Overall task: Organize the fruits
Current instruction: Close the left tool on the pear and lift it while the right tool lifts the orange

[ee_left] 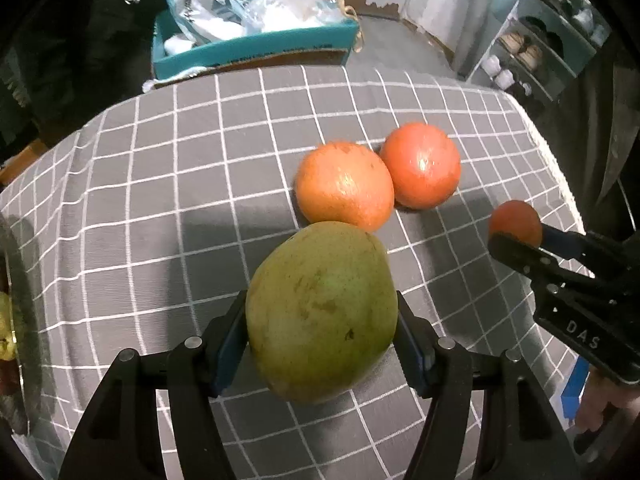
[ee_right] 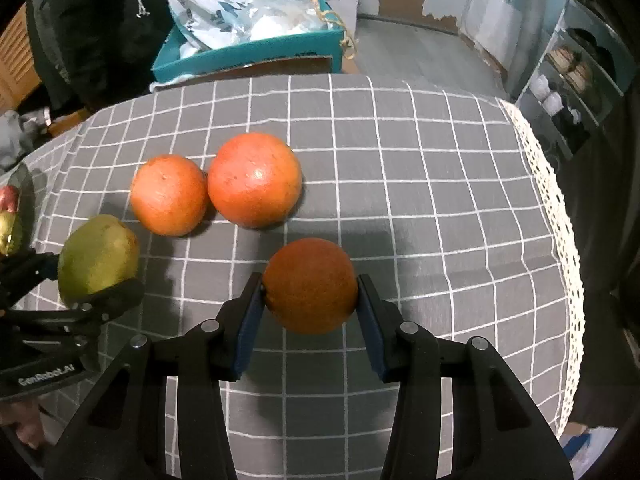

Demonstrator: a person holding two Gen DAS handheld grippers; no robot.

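A big green mango (ee_left: 320, 312) sits between the blue pads of my left gripper (ee_left: 320, 300), which is shut on it. The right wrist view shows the same mango (ee_right: 96, 256) at the left, over the grey checked cloth (ee_right: 400, 160). My right gripper (ee_right: 310, 280) is shut on a dark orange (ee_right: 310, 286), whose shadow falls on the cloth behind it. In the left wrist view, that gripper (ee_left: 516, 236) and its orange (ee_left: 516, 218) are at the right. Two larger oranges (ee_left: 344, 184) (ee_left: 420, 164) lie side by side on the cloth, beyond both grippers.
A dark plate (ee_right: 24, 184) with fruit on it stands at the table's left edge. Behind the table is a teal box (ee_left: 256, 46) full of bags. The cloth's lace hem (ee_right: 560, 220) marks the right edge, with a shoe shelf (ee_left: 540, 52) beyond it.
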